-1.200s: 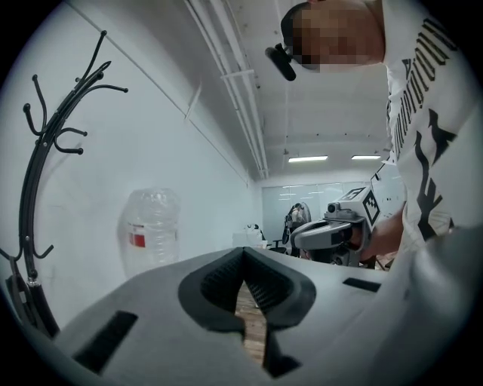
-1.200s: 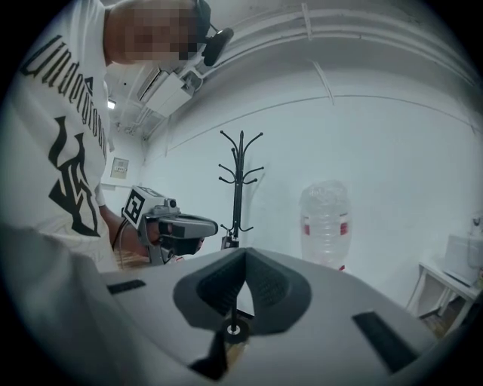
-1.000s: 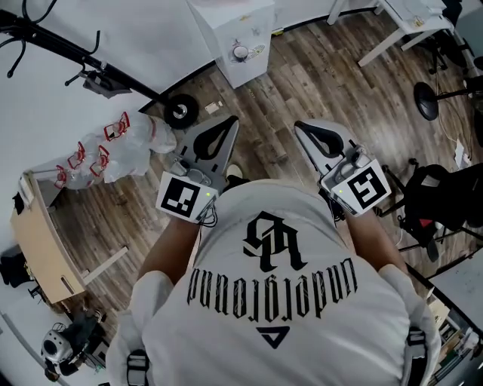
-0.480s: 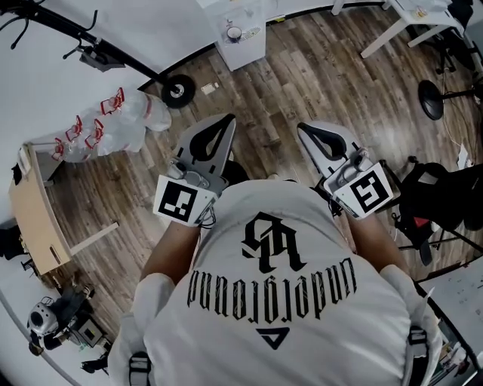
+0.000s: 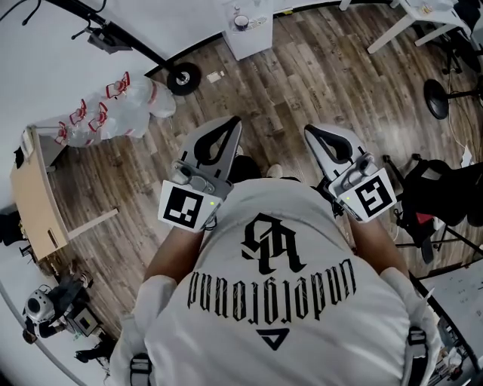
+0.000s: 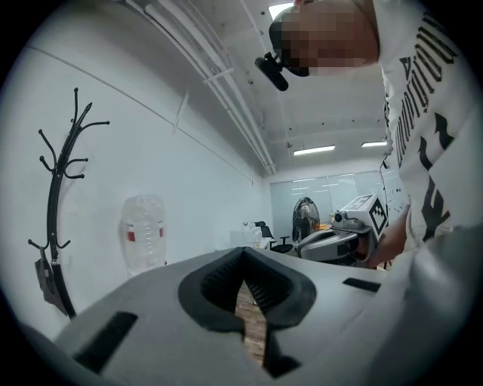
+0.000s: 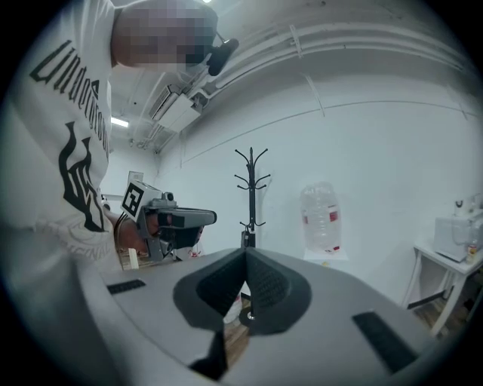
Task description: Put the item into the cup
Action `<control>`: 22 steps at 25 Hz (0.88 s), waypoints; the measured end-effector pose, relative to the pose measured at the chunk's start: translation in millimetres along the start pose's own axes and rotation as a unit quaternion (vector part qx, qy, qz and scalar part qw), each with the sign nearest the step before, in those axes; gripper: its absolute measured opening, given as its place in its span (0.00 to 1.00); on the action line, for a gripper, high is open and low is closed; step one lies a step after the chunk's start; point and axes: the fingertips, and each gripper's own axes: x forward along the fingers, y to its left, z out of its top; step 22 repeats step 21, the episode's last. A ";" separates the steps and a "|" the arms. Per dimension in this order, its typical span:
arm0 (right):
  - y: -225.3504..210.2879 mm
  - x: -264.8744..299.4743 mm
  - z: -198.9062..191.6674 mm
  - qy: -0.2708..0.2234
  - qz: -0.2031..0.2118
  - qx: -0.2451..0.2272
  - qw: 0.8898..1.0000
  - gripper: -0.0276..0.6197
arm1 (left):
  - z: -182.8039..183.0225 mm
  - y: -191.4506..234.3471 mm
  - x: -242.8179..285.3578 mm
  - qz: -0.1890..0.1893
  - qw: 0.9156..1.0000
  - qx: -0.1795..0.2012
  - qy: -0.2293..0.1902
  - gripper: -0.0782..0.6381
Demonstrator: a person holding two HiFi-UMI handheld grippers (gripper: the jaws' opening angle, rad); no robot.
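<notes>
The gripper views show up close that the left gripper (image 5: 229,123) and right gripper (image 5: 312,130) are both closed on nothing, while the head view looks down on the wooden floor (image 5: 317,83) and a small round container (image 5: 241,21), perhaps the cup, on a white tabletop (image 5: 255,41) well ahead.

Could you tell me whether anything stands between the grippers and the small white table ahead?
Nothing visible: only bare wood floor lies between the left gripper, the right gripper and the white table. The coat-rack base sits off left.
</notes>
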 end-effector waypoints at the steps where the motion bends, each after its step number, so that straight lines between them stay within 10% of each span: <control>1: 2.8 -0.9 -0.4 -0.001 -0.001 0.001 1.000 0.05 | -0.8 -0.7 -3.4 0.000 1.000 0.000 0.001 0.12; 22: 23.6 6.8 2.9 0.004 -0.005 0.005 1.000 0.05 | -1.3 7.3 -29.2 0.000 1.000 -0.003 -0.016 0.12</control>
